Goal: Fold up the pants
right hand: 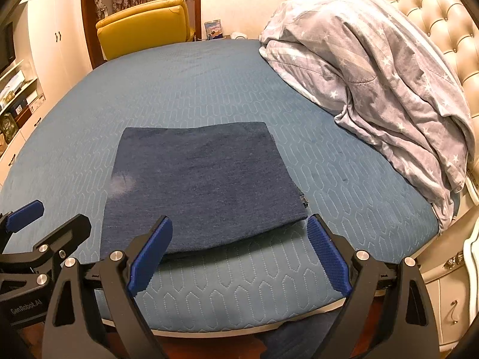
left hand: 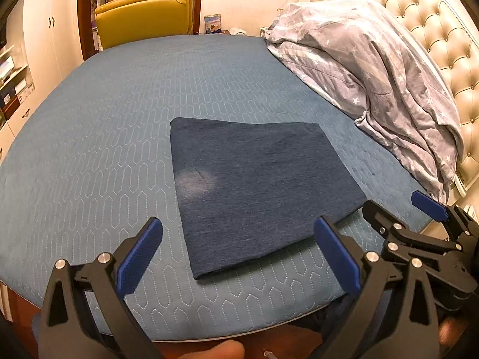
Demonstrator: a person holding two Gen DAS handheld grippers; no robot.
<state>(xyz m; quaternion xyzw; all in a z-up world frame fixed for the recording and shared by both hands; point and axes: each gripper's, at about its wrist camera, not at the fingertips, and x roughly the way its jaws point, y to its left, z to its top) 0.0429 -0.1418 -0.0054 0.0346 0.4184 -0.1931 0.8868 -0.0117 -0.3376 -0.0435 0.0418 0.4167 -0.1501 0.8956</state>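
Observation:
The pants (left hand: 260, 185) (right hand: 200, 185) are dark blue and lie folded into a flat rectangle on the blue quilted bed (left hand: 104, 125) (right hand: 344, 203), near its front edge. A pale worn patch shows near their left side. My left gripper (left hand: 238, 224) hovers over the front edge of the pants, open wide, with nothing between its blue pads (left hand: 140, 254). My right gripper (right hand: 239, 221) hangs beside it over the near right corner, also open and holding nothing. Each gripper shows in the other's view: right gripper (left hand: 395, 206), left gripper (right hand: 54, 215).
A bunched grey duvet with white stars (left hand: 374, 68) (right hand: 374, 68) lies at the right against a tufted cream headboard (left hand: 434, 24). A yellow armchair (left hand: 143, 15) stands behind the bed, cupboards (left hand: 45, 30) at the left, a cream nightstand (right hand: 449, 293) at the right.

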